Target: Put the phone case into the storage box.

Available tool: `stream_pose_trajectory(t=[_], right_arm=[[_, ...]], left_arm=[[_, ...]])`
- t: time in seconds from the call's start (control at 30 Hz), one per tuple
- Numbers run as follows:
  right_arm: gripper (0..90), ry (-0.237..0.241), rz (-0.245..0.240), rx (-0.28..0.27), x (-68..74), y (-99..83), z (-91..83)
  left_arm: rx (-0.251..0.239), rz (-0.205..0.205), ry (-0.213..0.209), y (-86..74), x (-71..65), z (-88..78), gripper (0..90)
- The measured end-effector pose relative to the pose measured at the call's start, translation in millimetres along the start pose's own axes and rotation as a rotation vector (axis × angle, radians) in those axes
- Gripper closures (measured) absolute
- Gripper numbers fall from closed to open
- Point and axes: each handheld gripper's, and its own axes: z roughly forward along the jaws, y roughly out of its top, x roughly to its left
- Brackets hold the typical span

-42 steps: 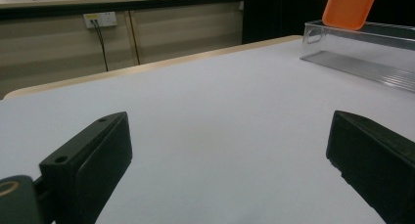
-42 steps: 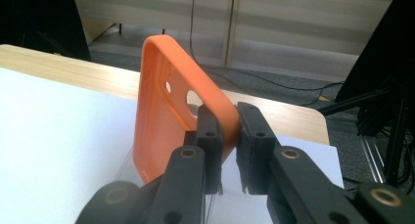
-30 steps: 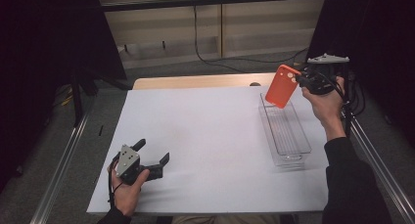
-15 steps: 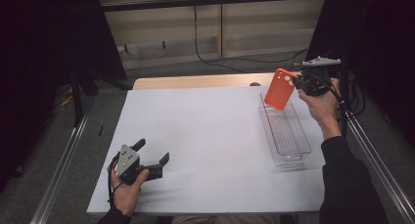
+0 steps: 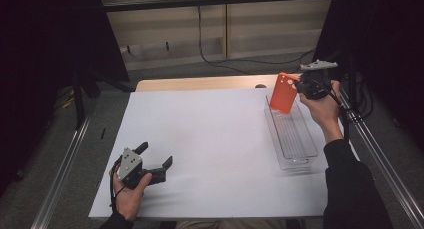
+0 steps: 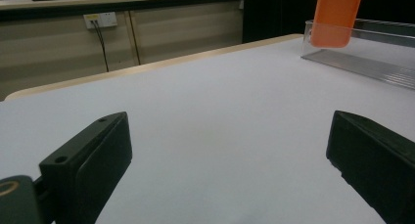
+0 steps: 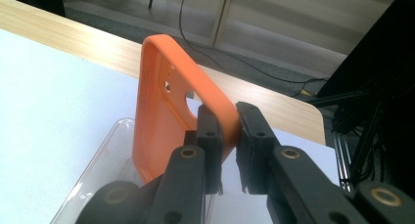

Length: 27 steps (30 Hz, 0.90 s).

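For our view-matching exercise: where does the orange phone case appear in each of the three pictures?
High view: orange phone case upper right, over the clear tray's far end.
Left gripper view: top right, above the tray.
Right gripper view: centre, clamped in the right claw.
Shared landmark: the tray.

At the far right, the right gripper [image 5: 298,85] clamped an orange phone case [image 5: 283,93] above the far end of a clear tray [image 5: 292,134]. Near left, the left gripper [image 5: 156,157] rested open-jawed on the white table [image 5: 215,139].
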Motion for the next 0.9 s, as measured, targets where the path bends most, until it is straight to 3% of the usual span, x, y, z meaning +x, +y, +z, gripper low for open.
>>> stream_pose_trajectory(t=[0.9], right_arm=[[81.5, -0.034, -0.047, 0.031, 15.8, -3.5, 13.3]], left_arm=[[0.005, 0.008, -0.001, 0.2, -0.8, -0.3, 3.0]])
